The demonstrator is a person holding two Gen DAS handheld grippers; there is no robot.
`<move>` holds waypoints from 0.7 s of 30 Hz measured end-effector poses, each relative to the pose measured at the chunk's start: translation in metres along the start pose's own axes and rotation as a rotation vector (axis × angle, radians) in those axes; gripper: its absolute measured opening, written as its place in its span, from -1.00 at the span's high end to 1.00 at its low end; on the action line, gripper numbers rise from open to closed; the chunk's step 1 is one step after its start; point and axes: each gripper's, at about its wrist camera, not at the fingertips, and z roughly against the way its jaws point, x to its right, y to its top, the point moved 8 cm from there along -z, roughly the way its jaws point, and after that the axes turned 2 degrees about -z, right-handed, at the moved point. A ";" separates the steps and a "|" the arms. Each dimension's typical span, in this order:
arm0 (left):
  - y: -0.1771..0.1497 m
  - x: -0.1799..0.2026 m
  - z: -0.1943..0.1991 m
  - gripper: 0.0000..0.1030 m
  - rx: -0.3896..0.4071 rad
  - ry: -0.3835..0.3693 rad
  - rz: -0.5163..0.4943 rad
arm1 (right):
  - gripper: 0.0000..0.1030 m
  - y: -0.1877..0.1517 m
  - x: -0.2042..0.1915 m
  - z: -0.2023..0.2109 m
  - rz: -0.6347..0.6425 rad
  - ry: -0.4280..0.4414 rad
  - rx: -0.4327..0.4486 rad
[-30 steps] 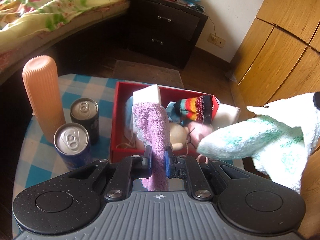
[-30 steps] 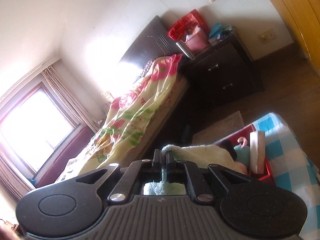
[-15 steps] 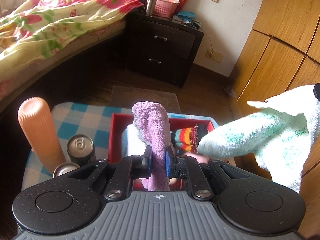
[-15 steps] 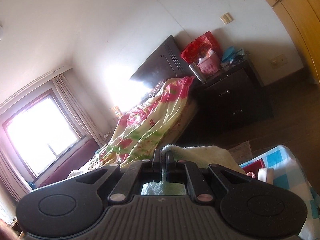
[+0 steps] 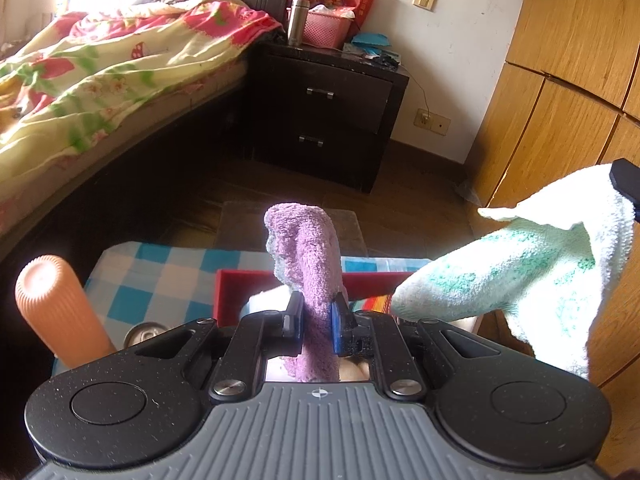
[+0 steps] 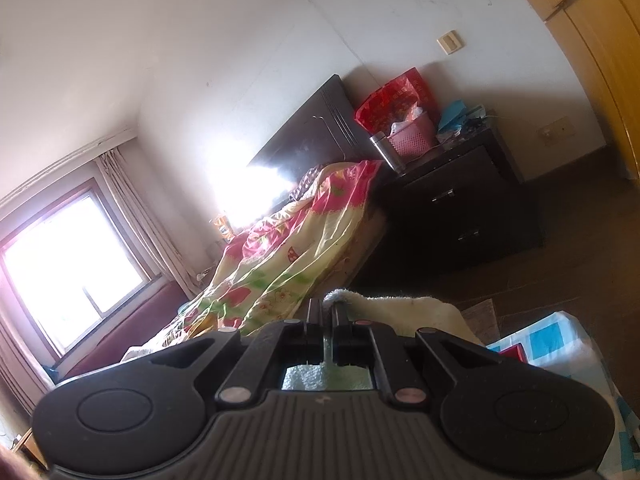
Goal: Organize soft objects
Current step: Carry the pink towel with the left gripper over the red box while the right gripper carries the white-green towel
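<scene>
Taking the red box [image 5: 240, 280] as landmark and reading from its left: beside its left wall, an orange ribbed cylinder [image 5: 56, 312] upright on the checked cloth [image 5: 160, 268], a can top [image 5: 146, 330] just peeping out between the two. Over the box's near edge, left gripper [image 5: 316, 320] pinching the purple towel [image 5: 308, 264], jaws pressed onto its lower part, long axis running up and away, free end arching above the far wall. To the right of the box and above its right corner, white-and-green towel [image 5: 528, 272] hanging slack, clamped at its top edge by the right gripper [image 6: 327, 320], jaws tight together on the cloth. Judged: both pieces raised clear of the box, purple one nearer; any return to it calls for a move straight down.
</scene>
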 end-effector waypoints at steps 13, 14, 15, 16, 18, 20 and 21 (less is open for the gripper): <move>0.009 0.005 -0.029 0.76 -0.013 0.013 -0.014 | 1.00 -0.003 0.018 -0.040 0.066 -0.066 -0.034; 0.009 0.005 -0.032 0.76 -0.017 0.018 -0.018 | 1.00 -0.006 0.019 -0.044 0.068 -0.068 -0.047; 0.009 0.004 -0.035 0.76 -0.019 0.032 -0.025 | 1.00 -0.010 0.021 -0.048 0.073 -0.075 -0.059; 0.008 0.004 -0.037 0.76 -0.019 0.047 -0.033 | 1.00 -0.014 0.024 -0.053 0.084 -0.087 -0.069; 0.007 0.004 -0.042 0.76 -0.025 0.057 -0.044 | 1.00 -0.021 0.029 -0.061 0.101 -0.110 -0.087; 0.005 0.002 -0.047 0.75 -0.036 0.058 -0.040 | 1.00 -0.027 0.036 -0.068 0.103 -0.123 -0.109; 0.004 0.002 -0.049 0.74 -0.041 0.060 -0.042 | 1.00 -0.030 0.040 -0.071 0.106 -0.132 -0.119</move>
